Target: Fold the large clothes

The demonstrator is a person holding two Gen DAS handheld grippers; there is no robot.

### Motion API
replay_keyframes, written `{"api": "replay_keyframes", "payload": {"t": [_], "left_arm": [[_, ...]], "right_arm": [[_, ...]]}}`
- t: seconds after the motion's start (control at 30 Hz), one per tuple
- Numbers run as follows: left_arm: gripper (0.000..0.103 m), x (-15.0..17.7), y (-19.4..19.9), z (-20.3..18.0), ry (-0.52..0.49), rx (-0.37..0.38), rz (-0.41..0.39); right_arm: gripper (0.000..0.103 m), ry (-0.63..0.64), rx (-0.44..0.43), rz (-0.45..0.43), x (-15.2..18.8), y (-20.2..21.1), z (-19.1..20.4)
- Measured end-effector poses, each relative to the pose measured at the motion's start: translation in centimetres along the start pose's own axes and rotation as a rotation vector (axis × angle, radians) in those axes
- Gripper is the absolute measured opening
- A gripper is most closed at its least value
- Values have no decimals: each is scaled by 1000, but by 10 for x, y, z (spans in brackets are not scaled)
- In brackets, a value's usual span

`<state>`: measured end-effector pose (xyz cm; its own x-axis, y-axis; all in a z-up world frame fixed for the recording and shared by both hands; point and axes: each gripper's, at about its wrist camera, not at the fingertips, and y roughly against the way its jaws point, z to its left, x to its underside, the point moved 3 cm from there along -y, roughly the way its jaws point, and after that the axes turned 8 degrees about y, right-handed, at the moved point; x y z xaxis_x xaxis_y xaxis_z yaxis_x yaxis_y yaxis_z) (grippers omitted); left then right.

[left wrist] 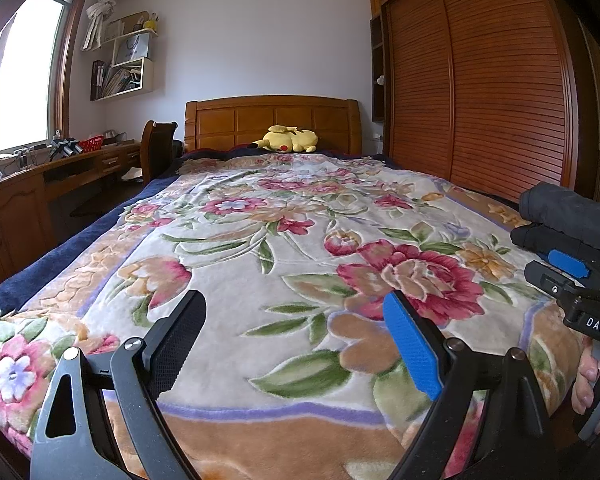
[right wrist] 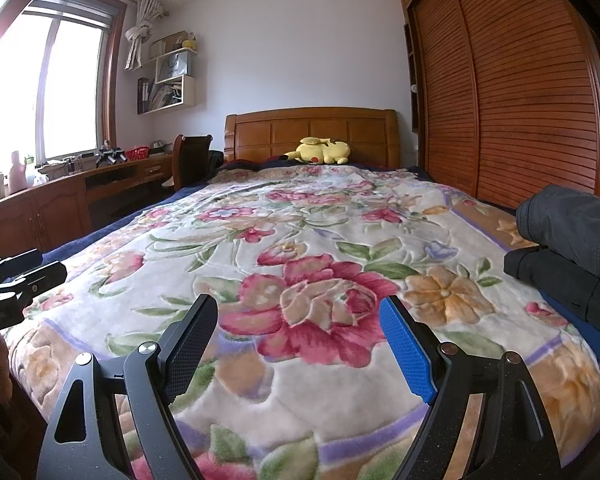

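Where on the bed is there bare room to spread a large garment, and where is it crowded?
The floral blanket lies bare across its middle, from the foot edge under both open grippers up toward the yellow plush toy at the headboard. The crowded spot is the right edge by the wardrobe, where dark folded clothes are stacked.

White letters "DAS" stood on the dark body of the right gripper (left wrist: 572, 280), seen at the right edge of the left wrist view. In the right wrist view the left gripper (right wrist: 16, 280) carried a small white line that read roughly "...nRobot.AI" (its start was cut off). A white paper bag (left wrist: 134, 46) on the wall shelf bore print too small to read.
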<state>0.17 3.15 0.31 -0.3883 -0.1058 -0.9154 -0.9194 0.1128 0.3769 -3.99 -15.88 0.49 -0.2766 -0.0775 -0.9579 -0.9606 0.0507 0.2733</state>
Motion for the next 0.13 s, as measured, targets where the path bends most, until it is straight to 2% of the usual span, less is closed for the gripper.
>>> {"api": "replay_keyframes", "payload": {"t": [0.13], "left_arm": [[91,0,0,-1,0,0,-1]], "right_arm": [[84,5,0,-1,0,0,-1]]}}
